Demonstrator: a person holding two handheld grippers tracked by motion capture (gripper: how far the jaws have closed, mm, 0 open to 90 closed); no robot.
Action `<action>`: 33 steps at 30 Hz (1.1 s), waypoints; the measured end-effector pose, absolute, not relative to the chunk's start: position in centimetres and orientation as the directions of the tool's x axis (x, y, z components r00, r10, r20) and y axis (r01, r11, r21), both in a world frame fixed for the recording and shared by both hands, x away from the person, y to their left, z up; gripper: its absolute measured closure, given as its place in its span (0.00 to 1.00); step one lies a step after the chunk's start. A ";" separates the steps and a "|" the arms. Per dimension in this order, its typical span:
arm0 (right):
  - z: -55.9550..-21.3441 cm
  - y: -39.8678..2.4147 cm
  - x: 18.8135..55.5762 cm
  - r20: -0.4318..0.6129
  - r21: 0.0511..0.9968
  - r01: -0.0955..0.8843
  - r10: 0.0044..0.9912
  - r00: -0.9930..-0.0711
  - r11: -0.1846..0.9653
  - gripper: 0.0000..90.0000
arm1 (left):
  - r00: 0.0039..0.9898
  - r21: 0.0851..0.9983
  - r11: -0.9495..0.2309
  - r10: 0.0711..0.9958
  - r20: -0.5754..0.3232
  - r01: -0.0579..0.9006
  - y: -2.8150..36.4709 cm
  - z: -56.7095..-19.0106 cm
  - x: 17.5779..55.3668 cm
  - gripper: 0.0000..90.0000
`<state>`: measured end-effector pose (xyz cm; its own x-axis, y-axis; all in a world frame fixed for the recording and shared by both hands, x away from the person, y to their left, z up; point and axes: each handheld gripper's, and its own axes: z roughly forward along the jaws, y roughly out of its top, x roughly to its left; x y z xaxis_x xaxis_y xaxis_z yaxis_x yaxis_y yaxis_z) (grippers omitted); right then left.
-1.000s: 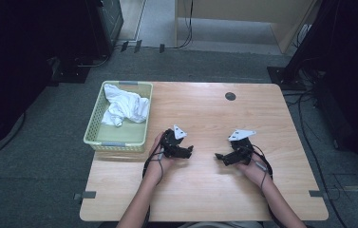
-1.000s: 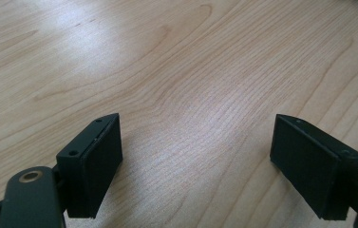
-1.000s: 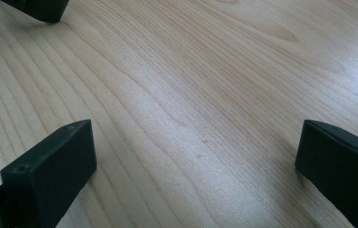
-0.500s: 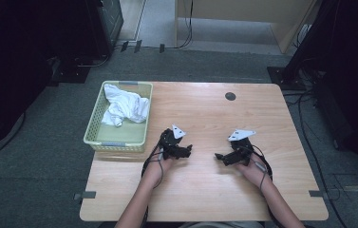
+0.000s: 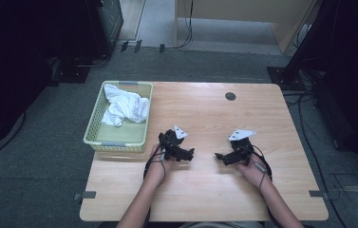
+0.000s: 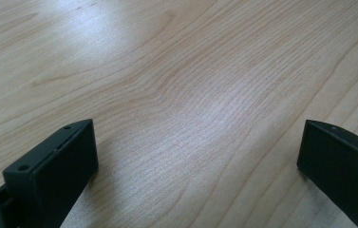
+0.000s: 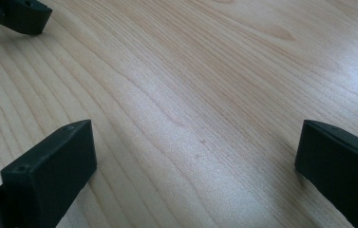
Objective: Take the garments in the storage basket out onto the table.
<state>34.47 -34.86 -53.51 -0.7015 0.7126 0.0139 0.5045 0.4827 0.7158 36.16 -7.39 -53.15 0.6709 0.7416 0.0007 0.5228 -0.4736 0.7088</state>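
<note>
Reader: Surface [image 5: 205,190] first, then. What does it carry?

Legend: Pale wood, seen from the high view. A green basket [image 5: 95,124] sits at its left edge with its long axis running away from the person. A white cloth [image 5: 125,107] lies heaped in the far half of the basket, and the near half is bare.

Reader: Where are the two hands relative to that cloth?

Legend: Both rest on the surface near its middle. The left gripper [image 5: 188,153] is just beside the basket's near right corner, and the right gripper [image 5: 220,156] is well apart from the basket. The left hand is therefore the nearer one.

Reader: Which way do the jaws face?

Legend: Each pair points inward at the other, so the left jaws face away from the basket. The cloth lies to the far left of them, behind their line. By this reading, a reach for it calls for the left hand to turn leftward and travel forward over the rim.

Reader: And the state of the jaws?

Legend: Released on both sides. The left jaws have just been opening and stand wide with bare wood between them, as the left gripper view shows. The right jaws are equally spread and hold nothing.
</note>
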 end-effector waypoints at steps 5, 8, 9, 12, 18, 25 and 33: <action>-53.5 -34.9 34.5 0.015 0.715 0.507 0.714 -0.700 0.482 0.00 | 0.666 0.708 -0.470 0.746 0.001 0.526 -7.5 -53.1 36.2 0.00; -53.5 -34.9 34.5 0.016 0.715 0.507 0.714 -0.700 0.481 0.00 | 0.666 0.708 -0.470 0.746 0.001 0.526 -7.5 -53.1 36.2 0.00; -53.5 -34.9 34.5 0.015 0.715 0.507 0.714 -0.700 0.482 0.00 | 0.667 0.709 -0.471 0.745 0.001 0.526 -7.5 -53.1 36.2 0.00; -53.5 -34.9 34.5 0.016 0.715 0.507 0.714 -0.700 0.482 0.00 | 0.670 0.707 -0.475 0.742 0.002 0.524 -7.5 -53.1 36.2 0.00; -53.5 -34.9 34.5 0.015 0.715 0.507 0.714 -0.700 0.482 0.00 | 0.671 0.708 -0.474 0.742 0.001 0.523 -7.4 -53.1 36.3 0.00; -53.5 -34.9 34.5 0.015 0.715 0.507 0.714 -0.700 0.482 0.00 | 0.657 0.679 -0.476 0.754 -0.012 0.559 -7.5 -52.8 36.4 0.00; -53.5 -34.9 34.5 0.015 0.715 0.507 0.713 -0.701 0.482 0.00 | 0.641 0.672 -0.462 0.767 -0.026 0.579 -7.5 -52.2 36.3 0.00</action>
